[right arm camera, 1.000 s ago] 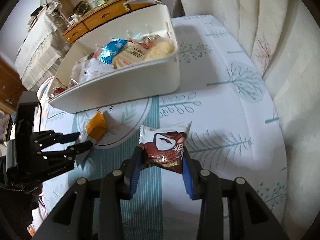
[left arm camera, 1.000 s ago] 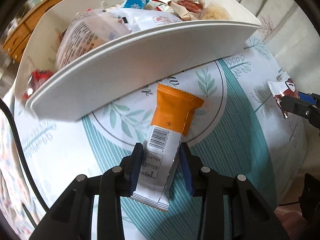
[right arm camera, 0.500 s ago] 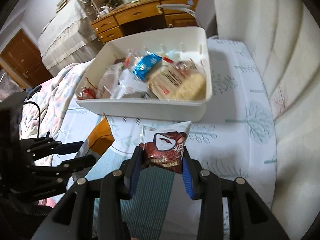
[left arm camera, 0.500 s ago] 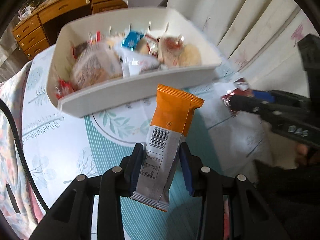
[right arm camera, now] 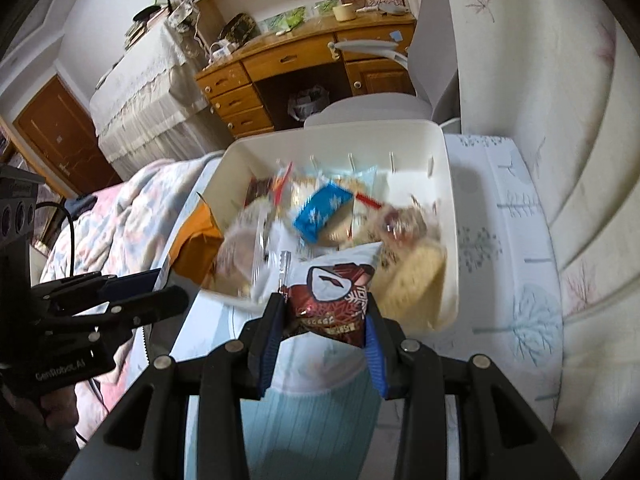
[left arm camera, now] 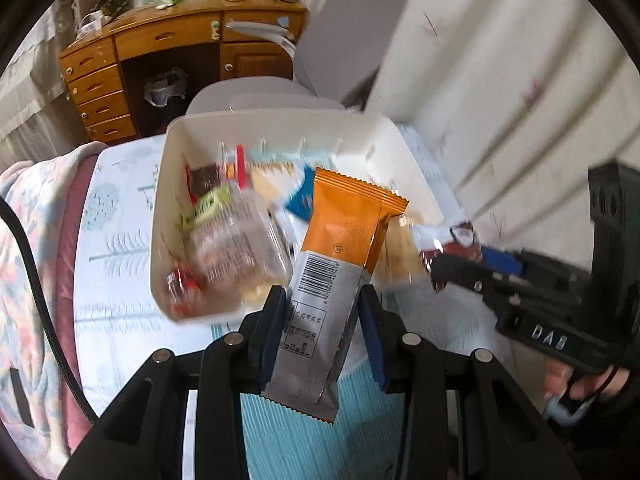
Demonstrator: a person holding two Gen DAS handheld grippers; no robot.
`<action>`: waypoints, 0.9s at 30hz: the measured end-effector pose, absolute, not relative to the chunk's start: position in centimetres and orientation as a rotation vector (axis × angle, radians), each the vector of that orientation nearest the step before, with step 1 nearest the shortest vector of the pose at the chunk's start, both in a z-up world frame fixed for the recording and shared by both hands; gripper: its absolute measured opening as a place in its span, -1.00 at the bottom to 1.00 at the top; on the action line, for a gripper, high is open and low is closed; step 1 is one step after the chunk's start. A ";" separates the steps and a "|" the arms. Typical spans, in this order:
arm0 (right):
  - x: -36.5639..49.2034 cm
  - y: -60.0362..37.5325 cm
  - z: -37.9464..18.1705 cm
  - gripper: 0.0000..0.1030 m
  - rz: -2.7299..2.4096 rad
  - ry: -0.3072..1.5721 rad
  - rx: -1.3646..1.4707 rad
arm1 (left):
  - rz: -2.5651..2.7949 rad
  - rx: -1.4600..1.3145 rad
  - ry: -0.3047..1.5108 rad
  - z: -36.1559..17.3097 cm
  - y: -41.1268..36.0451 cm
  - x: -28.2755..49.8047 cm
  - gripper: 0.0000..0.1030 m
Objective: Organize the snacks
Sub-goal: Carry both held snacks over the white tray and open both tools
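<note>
My left gripper is shut on an orange and silver snack bar and holds it above the near rim of the white bin. My right gripper is shut on a dark red and white snack packet, held just before the bin's near edge. The bin holds several snacks, among them a blue packet and a clear wrapped cake. The right gripper also shows at the right of the left wrist view. The left gripper shows at the left of the right wrist view.
The bin stands on a table with a white and teal leaf-print cloth. A floral quilt lies to the left. A white curtain hangs on the right. A grey chair and a wooden desk stand behind the bin.
Both grippers have risen and moved towards the bin, each still holding its snack. The views now look down into the bin from above its near rim.
</note>
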State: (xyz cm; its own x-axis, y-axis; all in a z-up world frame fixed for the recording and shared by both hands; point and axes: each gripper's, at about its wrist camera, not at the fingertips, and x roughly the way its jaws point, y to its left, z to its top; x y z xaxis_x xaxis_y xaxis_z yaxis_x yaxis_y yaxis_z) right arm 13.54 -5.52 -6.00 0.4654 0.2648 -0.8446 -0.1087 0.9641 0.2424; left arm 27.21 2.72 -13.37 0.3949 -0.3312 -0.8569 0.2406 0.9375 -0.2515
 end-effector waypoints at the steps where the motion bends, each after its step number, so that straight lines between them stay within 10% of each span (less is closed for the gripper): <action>1: 14.1 -5.4 -5.9 -0.26 0.225 1.058 0.168 | -0.354 -0.094 1.092 -13.1 2.9 27.9 -0.31; 9: 17.2 -5.0 -5.2 -0.11 0.177 1.017 0.206 | -0.323 -0.130 1.000 -11.4 3.9 31.7 -0.26; 16: 16.6 -5.4 -4.9 0.18 0.167 1.033 0.242 | -0.282 -0.173 1.015 -11.2 4.4 30.7 0.43; 27: 10.8 -7.0 -6.8 0.58 0.205 1.167 0.247 | -0.036 -0.288 1.118 -13.1 5.6 21.7 0.55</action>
